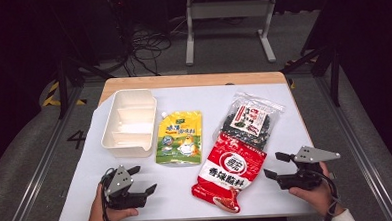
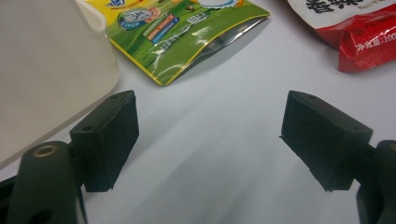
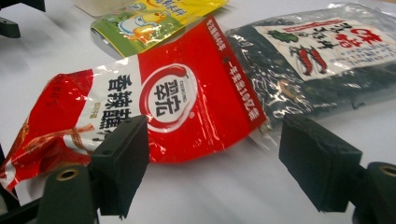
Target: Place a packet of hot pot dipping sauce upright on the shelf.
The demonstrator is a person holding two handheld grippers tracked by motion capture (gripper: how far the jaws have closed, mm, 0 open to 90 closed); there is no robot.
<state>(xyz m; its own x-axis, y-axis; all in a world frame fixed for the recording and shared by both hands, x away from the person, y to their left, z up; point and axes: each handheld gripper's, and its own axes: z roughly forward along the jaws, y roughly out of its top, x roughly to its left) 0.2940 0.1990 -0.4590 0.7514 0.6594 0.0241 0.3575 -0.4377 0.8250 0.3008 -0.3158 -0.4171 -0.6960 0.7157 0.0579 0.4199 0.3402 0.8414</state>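
Dim studio floor, cables and a metal frame behind a white-topped desk (image 1: 187, 191) with a wooden far edge. Left tongs (image 1: 144, 179) low at the near left, released, jaws spread wide over bare white surface, gripping nothing; in the left gripper view, pads (image 2: 112, 140) set well apart with open desk between them. Right tongs (image 1: 273, 166) at the near right, likewise released and empty, pointed toward the middle of the desk; pads (image 3: 123, 163) wide apart in the right gripper view. Just beyond the right tongs, red sauce packet (image 1: 230, 171) lying flat, its near end close to the front edge of the desk, its far end tucked over the clear bag of dark dried seaweed (image 1: 249, 119). Beyond the left tongs, green-and-yellow spouted pouch (image 1: 179, 137) lying flat, near but apart from the red packet, its lower corner lifted slightly off the surface in the left gripper view. White divided tray (image 1: 129, 122) at the far left, touching or almost touching the pouch's side, its rounded corner looming beside the left jaw in the left gripper view. Free room along the front strip between the two hands, at the near left corner, and along the right margin beside the seaweed bag.
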